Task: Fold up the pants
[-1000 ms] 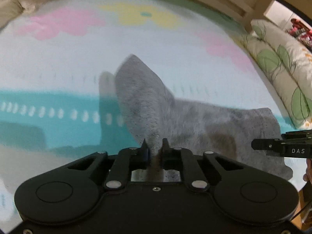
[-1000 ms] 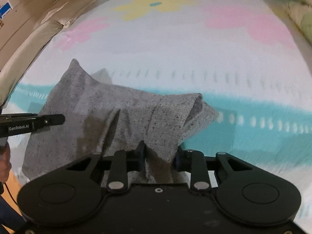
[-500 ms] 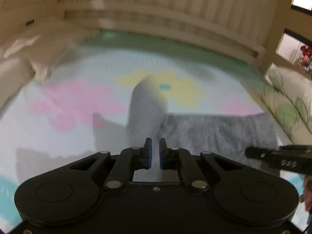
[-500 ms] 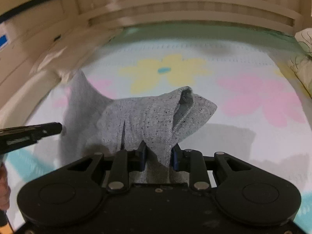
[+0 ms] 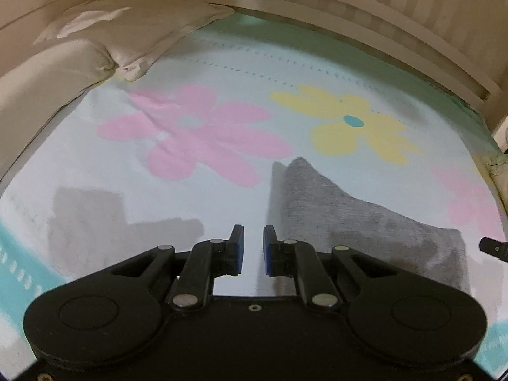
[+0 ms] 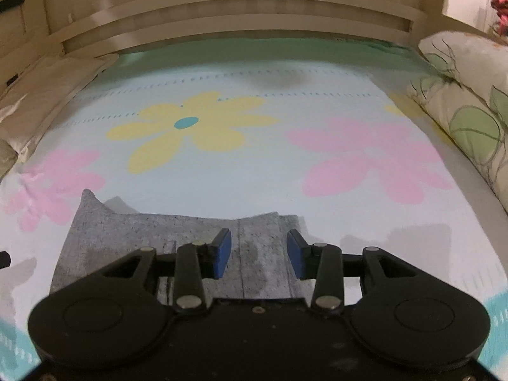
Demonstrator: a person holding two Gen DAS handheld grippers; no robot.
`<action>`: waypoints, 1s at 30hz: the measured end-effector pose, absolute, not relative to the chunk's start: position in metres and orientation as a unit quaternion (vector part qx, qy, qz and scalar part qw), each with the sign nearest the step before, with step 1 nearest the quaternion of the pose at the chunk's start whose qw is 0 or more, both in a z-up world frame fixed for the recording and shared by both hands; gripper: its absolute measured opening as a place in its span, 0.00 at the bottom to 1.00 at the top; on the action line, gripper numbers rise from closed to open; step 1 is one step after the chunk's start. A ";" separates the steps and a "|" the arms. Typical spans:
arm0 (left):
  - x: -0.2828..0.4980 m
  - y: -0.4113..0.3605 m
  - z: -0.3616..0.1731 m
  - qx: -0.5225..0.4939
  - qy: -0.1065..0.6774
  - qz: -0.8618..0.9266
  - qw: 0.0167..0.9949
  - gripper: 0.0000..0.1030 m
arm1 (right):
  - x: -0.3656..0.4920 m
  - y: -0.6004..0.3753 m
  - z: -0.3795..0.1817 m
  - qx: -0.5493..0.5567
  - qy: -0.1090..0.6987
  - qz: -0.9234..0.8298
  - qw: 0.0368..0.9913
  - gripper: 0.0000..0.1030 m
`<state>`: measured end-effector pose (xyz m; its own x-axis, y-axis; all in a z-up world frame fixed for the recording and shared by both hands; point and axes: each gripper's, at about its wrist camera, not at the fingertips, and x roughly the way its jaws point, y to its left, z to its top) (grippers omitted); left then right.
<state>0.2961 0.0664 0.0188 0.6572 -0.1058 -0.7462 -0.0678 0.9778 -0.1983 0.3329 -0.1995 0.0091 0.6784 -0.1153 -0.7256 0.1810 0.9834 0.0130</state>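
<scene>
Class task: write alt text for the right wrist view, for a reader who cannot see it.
The right gripper, its jaws opening and pressing on nothing, points down over folded grey pants lying flat on a bed sheet printed with yellow and pink flowers. A leaf-patterned pillow lies along the right edge, below a pale wooden bed frame.

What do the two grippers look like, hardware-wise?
Both look identical: the left gripper and right gripper have a matte black body with two round embossed discs, black linkage bars pinned with silver rivets, and two short fingers faced with blue pads. A small screw sits centred on each body. No cables, sleeves or markings show now.
</scene>
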 end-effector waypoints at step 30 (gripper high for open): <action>0.166 -0.045 0.070 0.002 0.410 -0.058 0.910 0.35 | 0.156 -0.175 0.058 0.014 0.405 -0.021 0.914 0.40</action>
<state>0.1660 -0.0451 0.0701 0.6563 -0.1045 -0.7472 0.1084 0.9932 -0.0437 0.1563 -0.1753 0.0583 0.6716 -0.0273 -0.7404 0.0507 0.9987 0.0092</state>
